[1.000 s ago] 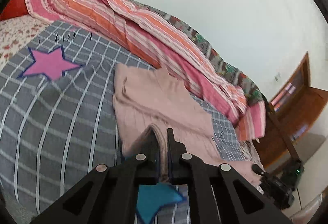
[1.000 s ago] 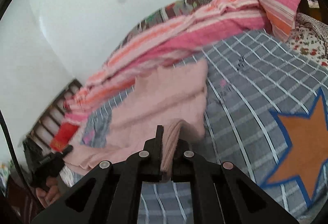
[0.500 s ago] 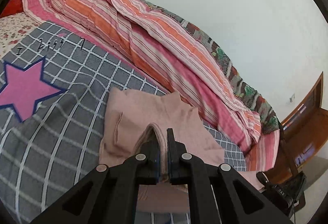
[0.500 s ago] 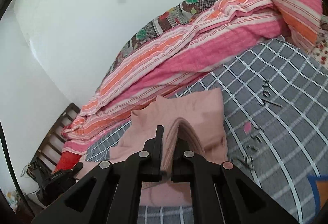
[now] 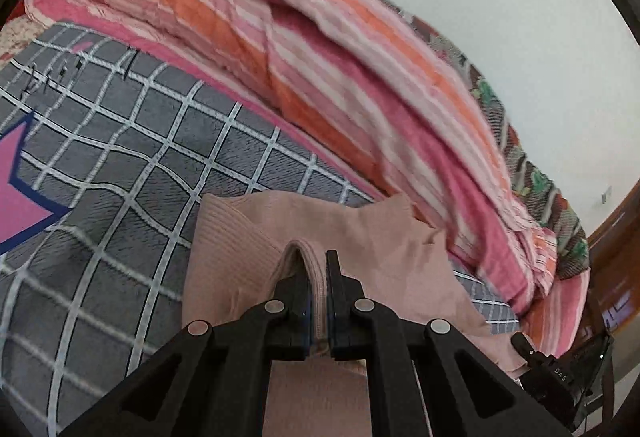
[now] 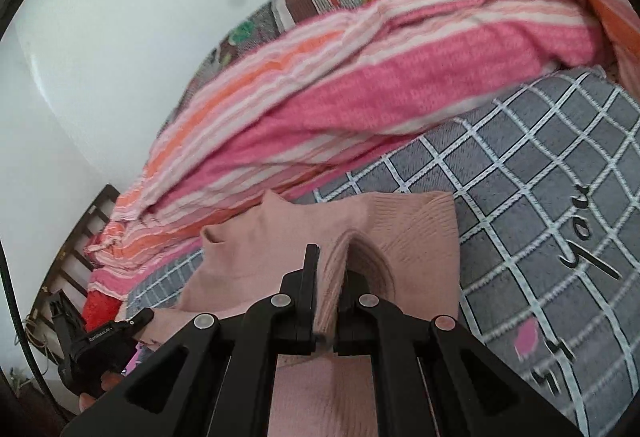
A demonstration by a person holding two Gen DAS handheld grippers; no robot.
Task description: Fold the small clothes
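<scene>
While both grippers carry hem forward, pink sweater (image 5: 360,237) now fills lower centre of frame, its far edge nearer striped quilt (image 5: 360,85) than a second ago: bottom-to-collar fold under way. Left gripper (image 5: 317,269) pinches ribbed edge; right gripper (image 6: 332,265) likewise, jaws pressed on cloth. Collar points toward upper frame; long axis probably bottom-to-top, lower part hidden. Sweater lies on grey checked blanket (image 5: 120,141).
</scene>
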